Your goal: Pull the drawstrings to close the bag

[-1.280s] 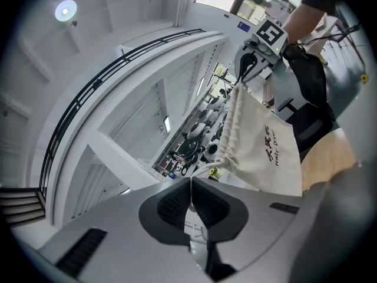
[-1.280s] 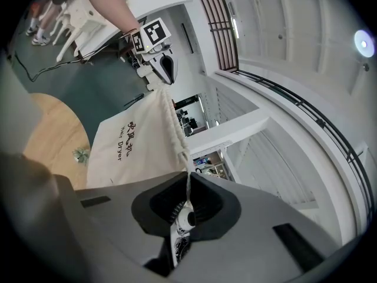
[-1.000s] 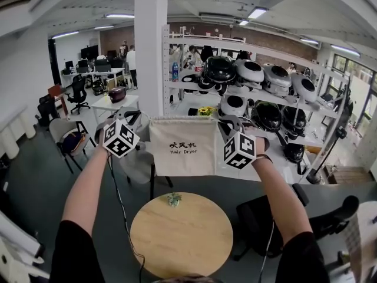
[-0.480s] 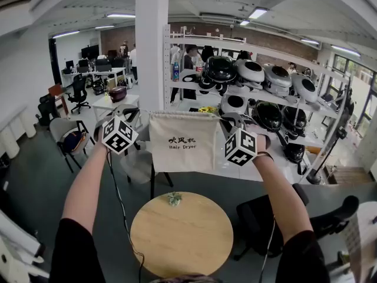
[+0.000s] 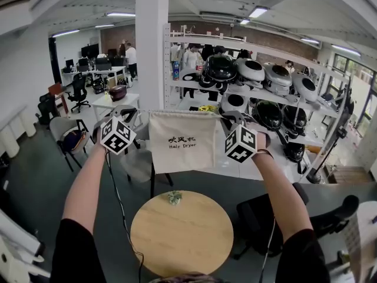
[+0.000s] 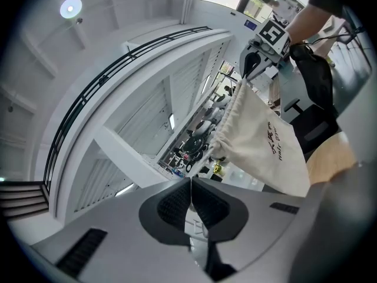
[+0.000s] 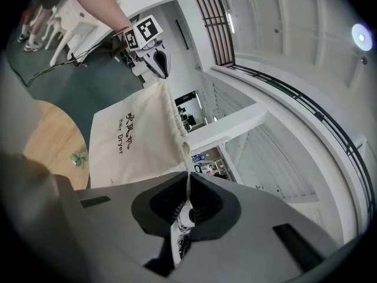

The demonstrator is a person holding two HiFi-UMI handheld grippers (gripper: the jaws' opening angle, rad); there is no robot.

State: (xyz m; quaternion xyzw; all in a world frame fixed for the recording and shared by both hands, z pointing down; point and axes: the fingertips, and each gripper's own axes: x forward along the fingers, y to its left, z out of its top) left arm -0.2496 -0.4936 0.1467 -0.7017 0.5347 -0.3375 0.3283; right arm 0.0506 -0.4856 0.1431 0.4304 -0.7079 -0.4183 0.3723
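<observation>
The cream bag [image 5: 183, 141] hangs spread between the two tools, above the round table [image 5: 182, 240] — left gripper [image 6: 190, 184] and right gripper [image 7: 188, 187] each pinch a drawstring [image 7: 187, 158] beside its gathered top corners.

At the left gripper [image 6: 189, 184], whose jaws are pressed together, the drawstring [image 7: 187, 163] is too thin to make out. That gripper's grey body hides the bag's [image 6: 265, 143] lower edge, toward 6 o'clock. In the head view, the people at 11 o'clock are too small to tell apart. The wearer's head covers the round table's [image 5: 182, 234] rim at 6 o'clock.
</observation>
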